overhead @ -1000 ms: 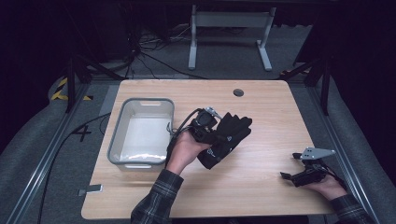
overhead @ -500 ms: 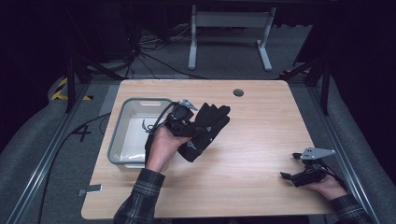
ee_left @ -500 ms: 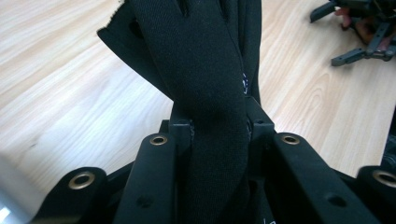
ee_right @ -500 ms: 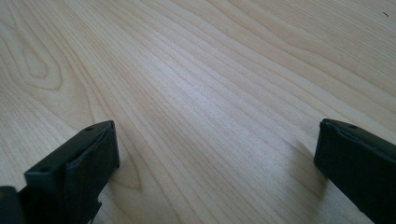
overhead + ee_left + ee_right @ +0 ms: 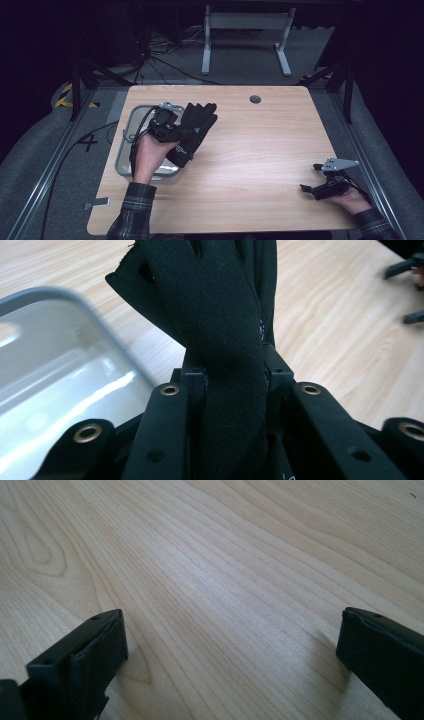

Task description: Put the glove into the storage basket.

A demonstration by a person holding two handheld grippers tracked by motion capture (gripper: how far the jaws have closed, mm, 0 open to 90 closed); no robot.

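My left gripper point(image 5: 176, 131) is shut on a black glove point(image 5: 194, 131), held above the table beside the right rim of a grey metal tray point(image 5: 125, 145). In the left gripper view the black glove point(image 5: 220, 325) is pinched between the two jaws and stretches up and away, with the tray point(image 5: 55, 370) at the left. My right gripper point(image 5: 309, 188) rests low near the table's front right corner, held by a hand. In the right gripper view its jaws stand wide apart over bare wood, the right gripper point(image 5: 230, 645) open with nothing between them.
The wooden table point(image 5: 250, 165) has a round cable hole point(image 5: 255, 99) near its far edge. A cable point(image 5: 137, 132) loops from the left gripper over the tray. Beyond the table stand a grey metal frame point(image 5: 245, 35) and floor cables. Rails run along both sides.
My left gripper has carried the glove leftward, from the table's middle to the tray's right rim. The right gripper has stayed in place.
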